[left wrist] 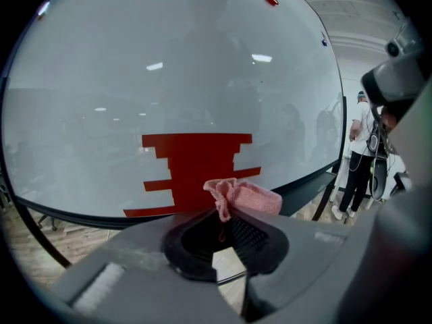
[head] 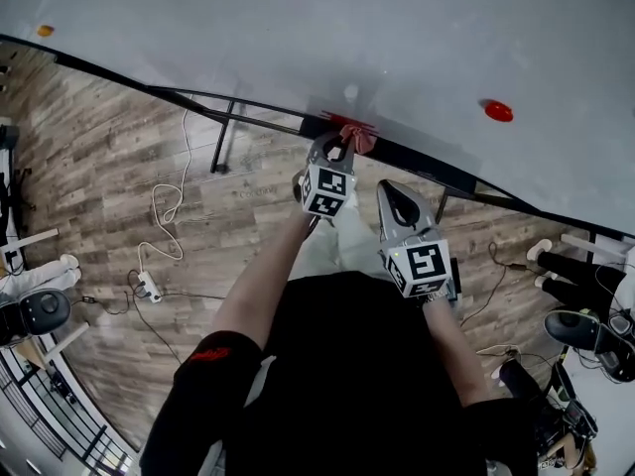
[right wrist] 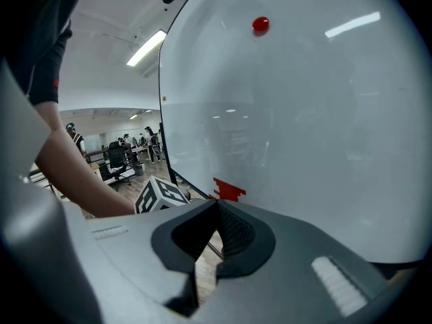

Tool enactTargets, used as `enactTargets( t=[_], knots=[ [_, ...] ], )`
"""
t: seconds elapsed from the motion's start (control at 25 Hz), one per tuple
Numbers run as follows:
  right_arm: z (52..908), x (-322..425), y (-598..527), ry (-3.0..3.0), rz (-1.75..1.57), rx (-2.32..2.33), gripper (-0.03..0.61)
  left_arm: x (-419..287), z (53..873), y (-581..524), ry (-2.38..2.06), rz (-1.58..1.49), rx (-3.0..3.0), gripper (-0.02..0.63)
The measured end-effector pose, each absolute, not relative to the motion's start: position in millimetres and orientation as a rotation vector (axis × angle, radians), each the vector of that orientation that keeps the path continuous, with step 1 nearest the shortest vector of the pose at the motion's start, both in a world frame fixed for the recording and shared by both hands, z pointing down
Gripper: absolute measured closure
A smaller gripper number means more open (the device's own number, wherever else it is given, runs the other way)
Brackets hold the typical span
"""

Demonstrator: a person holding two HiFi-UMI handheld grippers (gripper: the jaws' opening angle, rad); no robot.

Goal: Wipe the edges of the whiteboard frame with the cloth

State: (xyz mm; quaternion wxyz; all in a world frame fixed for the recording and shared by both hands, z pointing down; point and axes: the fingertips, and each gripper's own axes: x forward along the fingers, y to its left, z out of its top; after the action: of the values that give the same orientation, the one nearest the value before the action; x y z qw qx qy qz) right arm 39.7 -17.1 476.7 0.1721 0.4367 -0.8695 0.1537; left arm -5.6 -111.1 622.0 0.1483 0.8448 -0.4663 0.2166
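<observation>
The cloth, pink and bunched, is gripped between the closed jaws of the left gripper. It is held at the dark lower frame of the whiteboard, just above centre in the head view. Whether it actually touches the frame cannot be settled. Only a crumpled tuft is shown past the jaw tips in the left gripper view, and the rest of the cloth is hidden between them. A red stepped patch is seen on the board directly behind the cloth, its lower edge covered by the frame and the gripper body. The right gripper is held at about 4 o'clock from the left one, clear of the board, with its jaws brought together on nothing. A red magnet is stuck to the board at 2 o'clock from the cloth. Both ends of the board are cut off by the picture edges. A bystander is partly hidden at 3 o'clock in the left gripper view.
</observation>
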Motion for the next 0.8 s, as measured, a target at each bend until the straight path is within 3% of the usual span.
enactTargets(
  t=[0.8],
  knots=[
    [474.3, 11.2, -41.4, -2.542, 0.369, 1.066, 0.577, -57.8, 623.5, -116.8, -1.455, 0.673, 2.368, 0.592]
  ],
)
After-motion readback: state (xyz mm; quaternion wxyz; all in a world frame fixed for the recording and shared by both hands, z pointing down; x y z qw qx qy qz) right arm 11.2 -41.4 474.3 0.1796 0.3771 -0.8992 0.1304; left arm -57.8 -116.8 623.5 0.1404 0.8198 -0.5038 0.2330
